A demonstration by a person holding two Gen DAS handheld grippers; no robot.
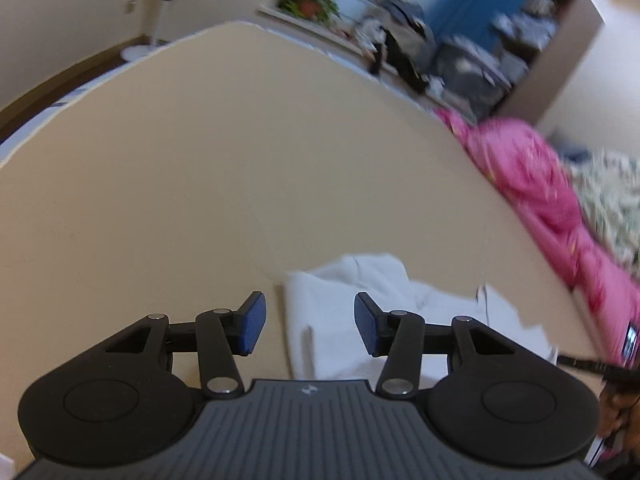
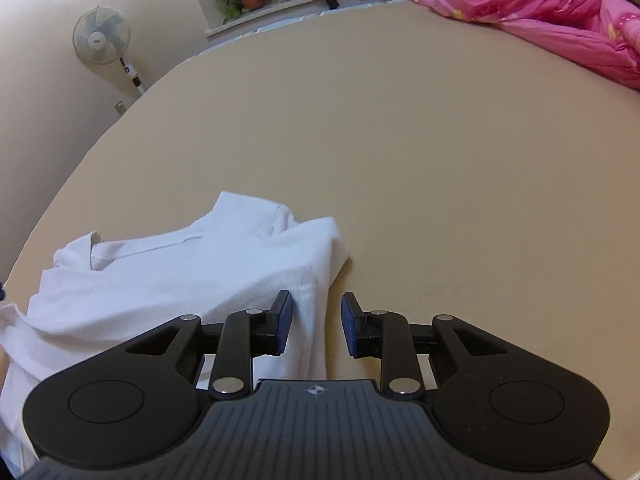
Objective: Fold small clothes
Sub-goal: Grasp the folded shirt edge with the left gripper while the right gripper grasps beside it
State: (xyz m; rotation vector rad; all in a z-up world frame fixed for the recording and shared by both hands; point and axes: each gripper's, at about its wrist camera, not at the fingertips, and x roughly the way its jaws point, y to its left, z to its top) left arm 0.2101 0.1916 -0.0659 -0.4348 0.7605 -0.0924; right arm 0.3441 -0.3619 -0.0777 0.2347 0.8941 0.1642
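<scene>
a crumpled white cotton shirt (image 2: pixel 180 280) lies on the beige bed (image 2: pixel 400 140); left tool (image 1: pixel 310 326) gapes empty, right tool (image 2: pixel 316 326) narrowly parted, gripping nothing.

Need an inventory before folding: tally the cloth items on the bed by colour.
White: 1, the white shirt, rumpled on the tan sheet.
Pink: 1, the pink quilt, bunched at the far edge.
Pale patterned: 1, a patterned cloth beside the quilt, blurred.
Total: 3
</scene>
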